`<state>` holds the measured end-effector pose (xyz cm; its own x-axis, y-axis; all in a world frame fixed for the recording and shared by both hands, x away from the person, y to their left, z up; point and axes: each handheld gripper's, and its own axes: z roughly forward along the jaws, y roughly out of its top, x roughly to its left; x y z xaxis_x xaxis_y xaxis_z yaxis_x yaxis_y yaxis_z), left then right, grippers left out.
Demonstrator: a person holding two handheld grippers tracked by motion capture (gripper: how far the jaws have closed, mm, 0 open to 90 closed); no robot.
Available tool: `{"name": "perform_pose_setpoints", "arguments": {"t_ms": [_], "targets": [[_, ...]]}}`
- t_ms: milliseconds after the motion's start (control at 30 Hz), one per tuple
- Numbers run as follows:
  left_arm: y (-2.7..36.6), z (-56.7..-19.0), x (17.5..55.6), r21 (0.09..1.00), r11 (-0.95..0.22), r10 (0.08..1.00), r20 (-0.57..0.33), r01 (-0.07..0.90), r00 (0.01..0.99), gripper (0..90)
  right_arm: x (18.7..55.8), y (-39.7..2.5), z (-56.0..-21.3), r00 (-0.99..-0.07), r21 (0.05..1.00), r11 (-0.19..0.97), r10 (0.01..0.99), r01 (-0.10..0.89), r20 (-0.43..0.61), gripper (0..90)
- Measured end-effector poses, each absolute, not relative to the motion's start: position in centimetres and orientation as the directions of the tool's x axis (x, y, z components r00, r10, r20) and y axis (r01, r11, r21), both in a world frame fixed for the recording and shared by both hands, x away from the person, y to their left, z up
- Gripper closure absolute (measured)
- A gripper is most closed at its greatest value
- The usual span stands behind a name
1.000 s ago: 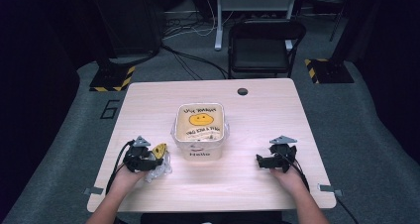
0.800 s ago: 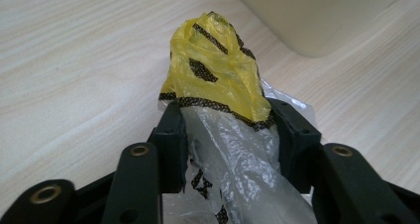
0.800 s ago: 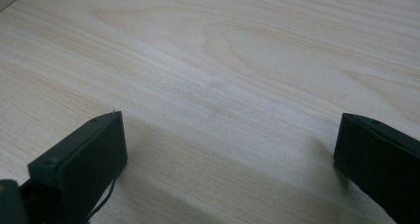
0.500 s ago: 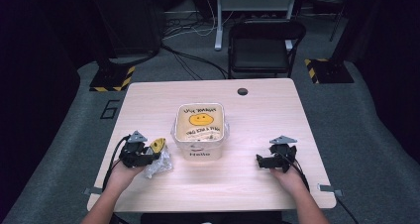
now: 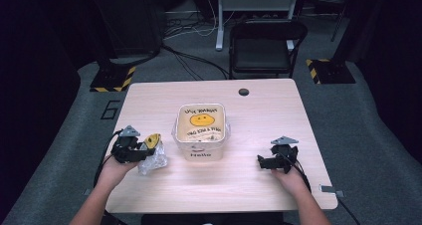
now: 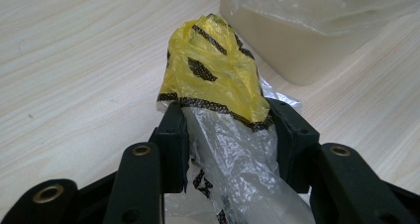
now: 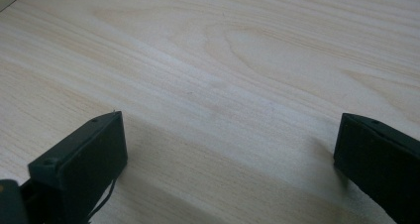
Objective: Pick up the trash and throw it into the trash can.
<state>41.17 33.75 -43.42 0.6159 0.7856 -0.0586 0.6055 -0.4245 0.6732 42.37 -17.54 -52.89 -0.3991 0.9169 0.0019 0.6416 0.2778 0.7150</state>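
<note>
Where the person's forearms entered at the near edge of the table (image 5: 214,195), each hand carried a two-jaw gripper resting low over the wood. The left gripper (image 5: 141,152) was clamped on a crumpled plastic bag (image 5: 153,154) — clear film with a yellow, black-printed end. In the left gripper view, the jaws pressed the bag (image 6: 218,85) from both sides, the yellow end projecting beyond them and the clear part bunched back between them. The right gripper (image 5: 261,160) sat at the near right of the table, well apart from the bag; in the right gripper view, its jaws stood wide apart with bare wood grain between them.

Just beyond the bag, near the table's middle, stood a translucent bin (image 5: 201,129) lined with a bag printed with a yellow smiley face — the word "Hello" showed on its near wall. Farther back, a small dark round fitting (image 5: 243,91) lay near the far edge. Behind the table stood a black chair (image 5: 266,43), with cables (image 5: 189,58) across the grey floor.
</note>
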Motion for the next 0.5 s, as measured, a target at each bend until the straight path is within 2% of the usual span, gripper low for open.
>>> {"name": "perform_pose_setpoints", "arguments": {"t_ms": [500], "targets": [[35.5,-39.1,41.1,0.712,-0.391,0.778,-0.083,0.583,0.622,55.9,42.4,-17.6,-52.9,-0.401,0.714,0.280,0.916,0.641,0.001,0.0]]}}
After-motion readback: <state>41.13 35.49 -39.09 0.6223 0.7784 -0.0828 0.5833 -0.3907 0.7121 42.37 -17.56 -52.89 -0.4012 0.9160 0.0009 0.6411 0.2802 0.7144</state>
